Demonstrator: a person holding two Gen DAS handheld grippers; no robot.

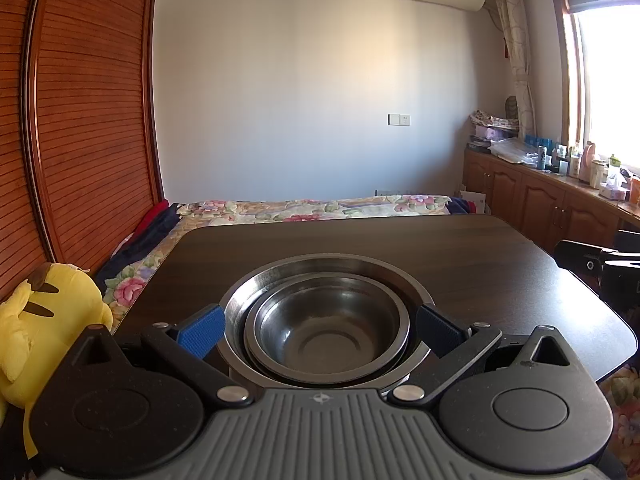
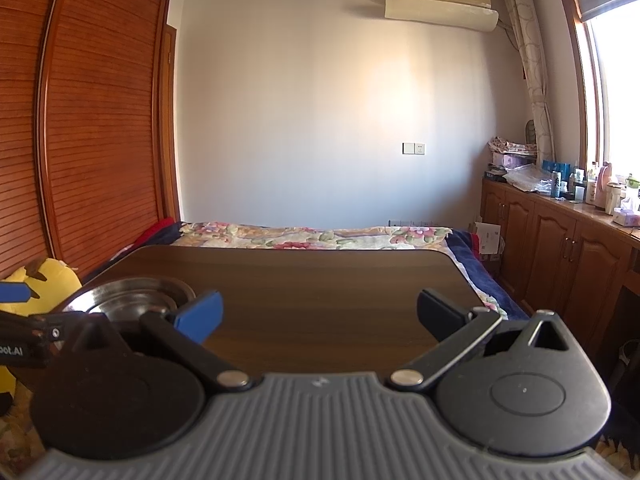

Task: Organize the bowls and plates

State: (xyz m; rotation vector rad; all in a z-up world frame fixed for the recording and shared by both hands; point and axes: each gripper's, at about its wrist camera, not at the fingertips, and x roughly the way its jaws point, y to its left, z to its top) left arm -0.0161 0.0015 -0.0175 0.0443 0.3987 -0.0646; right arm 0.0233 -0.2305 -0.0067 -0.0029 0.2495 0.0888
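Your left claw [image 1: 320,330] is spread wide with a finger on each side of the nested steel bowls [image 1: 326,322], not clamping them as far as I can see. Small bowl sits inside the big one, near the table's [image 1: 460,248] front edge. Your right claw [image 2: 320,312] is open too, nothing in it, hovering over bare table with the bowls off to its left. Past the table there's the bed [image 2: 312,236], and a yellow plush [image 1: 44,312] at left.

A home bedroom: floral-quilted bed [image 2: 316,236], louvred wooden wardrobe [image 2: 100,128], wall air conditioner [image 2: 440,2], yellow plush toy [image 1: 44,320]
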